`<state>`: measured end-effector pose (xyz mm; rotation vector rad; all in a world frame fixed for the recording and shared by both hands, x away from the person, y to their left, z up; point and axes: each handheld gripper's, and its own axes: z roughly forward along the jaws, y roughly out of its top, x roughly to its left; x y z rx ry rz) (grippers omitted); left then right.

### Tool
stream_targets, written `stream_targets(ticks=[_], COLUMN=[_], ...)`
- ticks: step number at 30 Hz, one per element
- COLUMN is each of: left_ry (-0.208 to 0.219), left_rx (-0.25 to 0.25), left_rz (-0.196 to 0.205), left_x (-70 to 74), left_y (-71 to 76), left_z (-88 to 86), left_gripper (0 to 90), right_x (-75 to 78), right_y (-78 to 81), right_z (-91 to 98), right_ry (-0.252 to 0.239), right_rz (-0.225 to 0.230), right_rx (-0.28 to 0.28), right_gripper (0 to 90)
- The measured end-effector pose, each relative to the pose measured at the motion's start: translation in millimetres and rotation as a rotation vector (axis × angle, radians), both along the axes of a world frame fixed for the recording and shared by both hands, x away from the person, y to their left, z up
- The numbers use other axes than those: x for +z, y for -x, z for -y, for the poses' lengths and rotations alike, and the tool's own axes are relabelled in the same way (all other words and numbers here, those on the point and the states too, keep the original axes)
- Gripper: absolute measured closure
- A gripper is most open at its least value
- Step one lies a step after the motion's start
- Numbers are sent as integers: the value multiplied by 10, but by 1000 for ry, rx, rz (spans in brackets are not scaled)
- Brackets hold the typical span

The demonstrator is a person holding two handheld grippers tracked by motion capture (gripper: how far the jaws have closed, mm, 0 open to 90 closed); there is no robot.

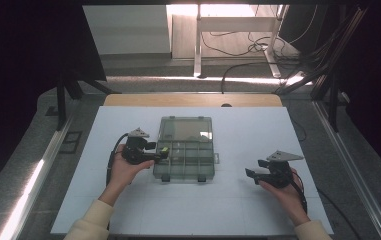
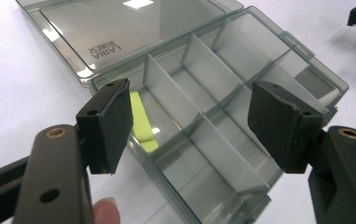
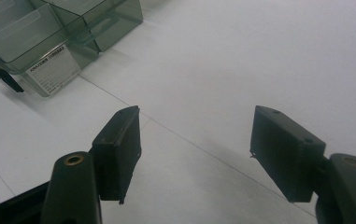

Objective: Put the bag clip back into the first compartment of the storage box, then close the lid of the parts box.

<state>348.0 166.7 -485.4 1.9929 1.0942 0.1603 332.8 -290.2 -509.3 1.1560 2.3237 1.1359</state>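
Observation:
A smoky clear compartment box point(image 1: 209, 176) lies open in the middle of the white table, its lid point(image 1: 185, 129) flat behind it. A small yellow-green piece point(image 2: 140, 122) lies in a compartment at the box's left end point(image 2: 222, 156). My left gripper point(image 1: 164, 151) is at that left edge, and in the left gripper view point(image 2: 189, 116) its jaws stand open above the box with nothing between the pads. My right gripper point(image 1: 252, 169) hovers over bare table to the right of the box. It is open and empty in the right gripper view point(image 3: 194, 144).
The white table top point(image 1: 258, 130) ends in a wooden strip at the back. A white label point(image 3: 54, 69) is stuck on the box's near corner in the right gripper view. Cables and metal frame legs point(image 1: 198, 45) stand beyond the table.

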Motion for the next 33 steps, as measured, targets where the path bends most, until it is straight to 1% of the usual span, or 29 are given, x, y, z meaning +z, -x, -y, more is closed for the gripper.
stream_targets(ticks=[5,13,24,27,30,33], left_ry=[4,-11,-29,-31,-29,-27], left_rx=[-6,-27,-28,-23,-20,-16], left_rz=[-2,3,-12,-7,4,5], left_x=[5,28,-30,-22,-6,-3], left_y=[63,151,157,171,187,192], left_z=[-13,27,38,35,38,25], left_gripper=[314,309,307,307,307,307], right_x=[4,0,14,20,25,35], right_y=[3,-4,-19,-21,-18,-22], right_z=[3,-8,-7,-21,-26,-39], right_ry=[-3,0,-8,-3,-9,-11], right_rz=[2,3,18,17,24,26], right_rx=[-1,1,-4,-1,2,5], right_gripper=[333,333,336,336,336,337])
